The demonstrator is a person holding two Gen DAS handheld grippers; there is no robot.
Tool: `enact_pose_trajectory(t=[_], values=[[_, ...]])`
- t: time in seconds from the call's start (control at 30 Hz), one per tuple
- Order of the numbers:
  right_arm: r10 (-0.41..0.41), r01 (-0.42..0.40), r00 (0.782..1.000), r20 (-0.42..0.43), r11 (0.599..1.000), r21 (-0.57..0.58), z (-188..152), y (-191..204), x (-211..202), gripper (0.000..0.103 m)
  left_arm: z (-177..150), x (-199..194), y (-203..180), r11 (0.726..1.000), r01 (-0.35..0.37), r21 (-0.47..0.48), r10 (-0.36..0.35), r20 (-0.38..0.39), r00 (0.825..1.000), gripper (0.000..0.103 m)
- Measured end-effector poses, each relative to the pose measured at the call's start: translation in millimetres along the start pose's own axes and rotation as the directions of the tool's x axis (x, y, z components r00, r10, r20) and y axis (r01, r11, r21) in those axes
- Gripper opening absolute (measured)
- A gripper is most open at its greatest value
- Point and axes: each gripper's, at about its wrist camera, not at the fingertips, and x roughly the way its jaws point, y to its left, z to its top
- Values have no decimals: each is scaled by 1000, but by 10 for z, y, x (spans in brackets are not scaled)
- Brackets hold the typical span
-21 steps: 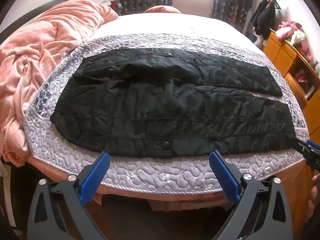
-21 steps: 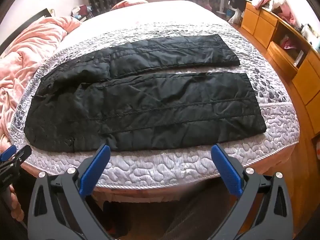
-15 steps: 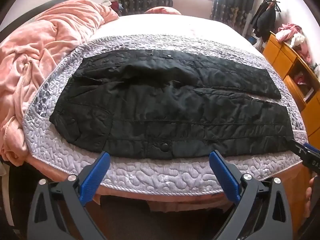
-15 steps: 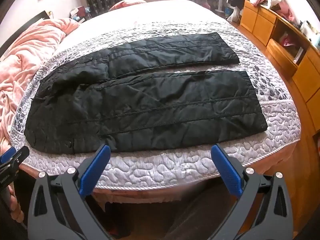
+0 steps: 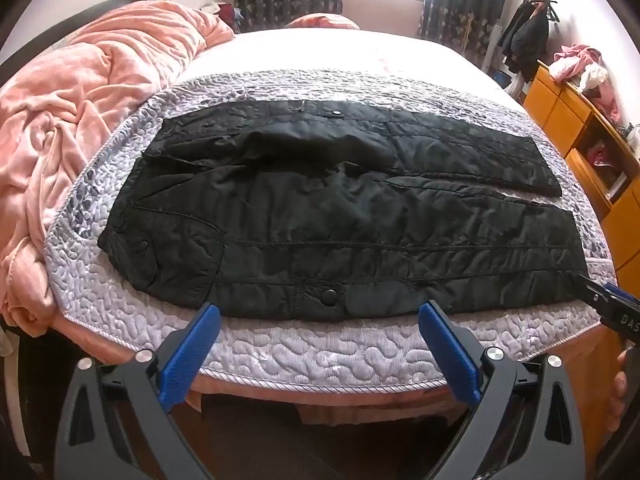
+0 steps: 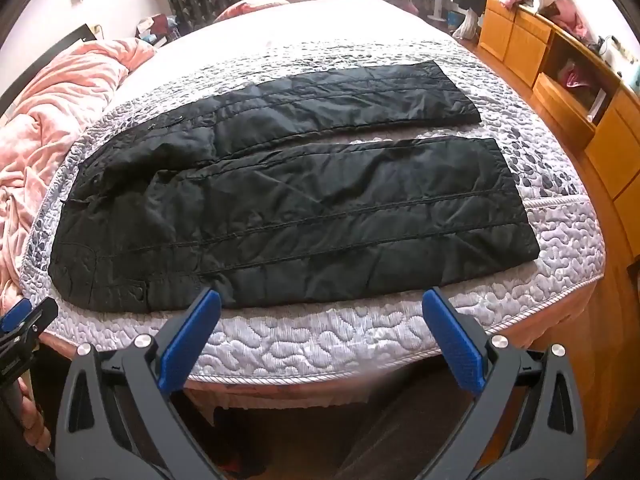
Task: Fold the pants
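Black quilted pants lie spread flat across the foot of the bed, waist to the left and both legs running right; they also show in the right wrist view. The two legs lie side by side with a gap near the cuffs. My left gripper is open and empty, just off the near bed edge in front of the waist snap. My right gripper is open and empty, off the bed edge in front of the near leg. Each gripper shows at the side of the other's view.
The pants rest on a grey quilted mattress pad. A bunched pink blanket fills the left side of the bed. An orange wooden cabinet with clothes on top stands to the right. Curtains and a window are at the back.
Both grippers have pulled back and risen slightly, so the bed sits a little farther off. The pants have not moved.
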Motion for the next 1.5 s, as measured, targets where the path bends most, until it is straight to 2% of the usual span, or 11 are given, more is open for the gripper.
enact_pose_trajectory(t=[1.5], values=[[-1,1,1000,0,1000,-5,40,-14,27,100,57,49,1,1000,-11,8,11,-6,1000,99]])
